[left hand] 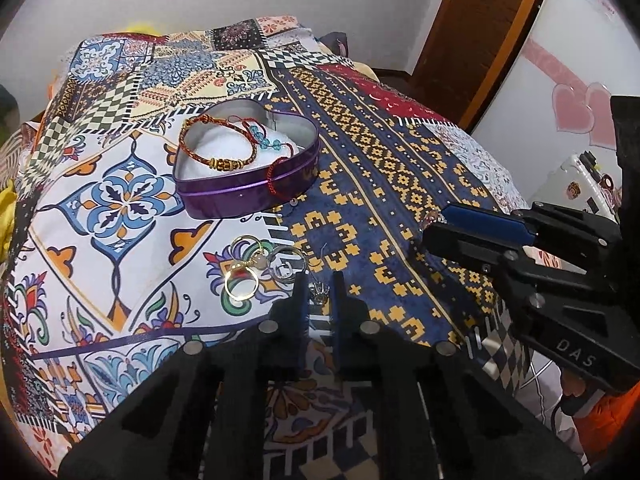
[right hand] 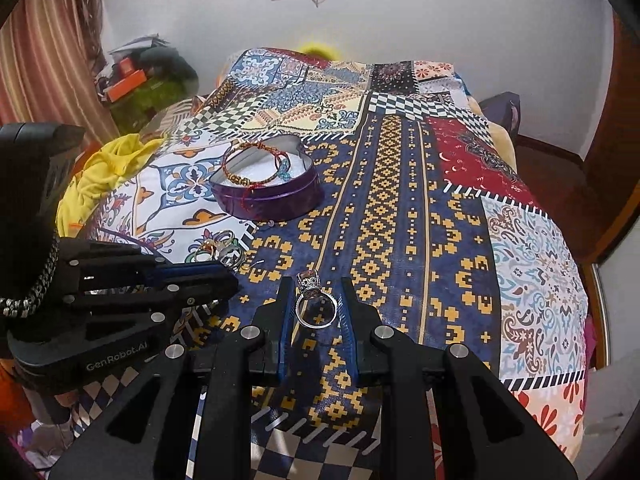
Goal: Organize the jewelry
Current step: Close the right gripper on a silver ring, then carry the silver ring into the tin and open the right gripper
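We held a silver ring (right hand: 315, 309) pinched in our right gripper (right hand: 314, 304), lifted clear for the tin (right hand: 267, 200); our left gripper (left hand: 319, 294) had closed on a small earring (left hand: 319, 295) beside the loose rings (left hand: 260, 266) on the quilt (left hand: 380, 184).

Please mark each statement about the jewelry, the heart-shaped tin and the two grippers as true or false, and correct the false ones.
1. The right gripper holds a silver ring. True.
2. The heart-shaped tin has its lid on. False: it is open, with a braided bracelet lying in it.
3. Several rings lie on the bedspread in front of the tin. True.
4. The left gripper stands wide open. False: its jaws are nearly shut around a small silver piece.
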Motion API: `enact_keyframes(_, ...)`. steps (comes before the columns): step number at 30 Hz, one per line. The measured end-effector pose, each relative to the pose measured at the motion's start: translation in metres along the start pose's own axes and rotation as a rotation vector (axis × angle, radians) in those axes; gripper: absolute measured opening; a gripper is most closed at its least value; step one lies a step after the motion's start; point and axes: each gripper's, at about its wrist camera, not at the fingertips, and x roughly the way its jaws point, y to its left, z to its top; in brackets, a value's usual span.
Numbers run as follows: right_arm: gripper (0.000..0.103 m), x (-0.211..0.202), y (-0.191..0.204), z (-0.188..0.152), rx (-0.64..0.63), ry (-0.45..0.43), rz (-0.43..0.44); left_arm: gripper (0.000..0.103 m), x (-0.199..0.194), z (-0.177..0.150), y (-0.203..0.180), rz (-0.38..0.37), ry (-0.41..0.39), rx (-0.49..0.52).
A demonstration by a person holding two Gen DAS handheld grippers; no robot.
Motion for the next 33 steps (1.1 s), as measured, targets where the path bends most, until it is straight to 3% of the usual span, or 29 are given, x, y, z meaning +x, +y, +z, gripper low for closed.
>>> enact_keyframes(21,0.019,-0.030,0.012,0.035,-0.011,-0.126,0.004,0.008,-0.086,0.031,0.016,0.036,-0.225,-0.019)
enact_keyframes(33,0.019,-0.027,0.021,0.062,-0.024,-0.182,0.029,0.008,-0.091,0.053,0.029,0.061,-0.282,-0.010)
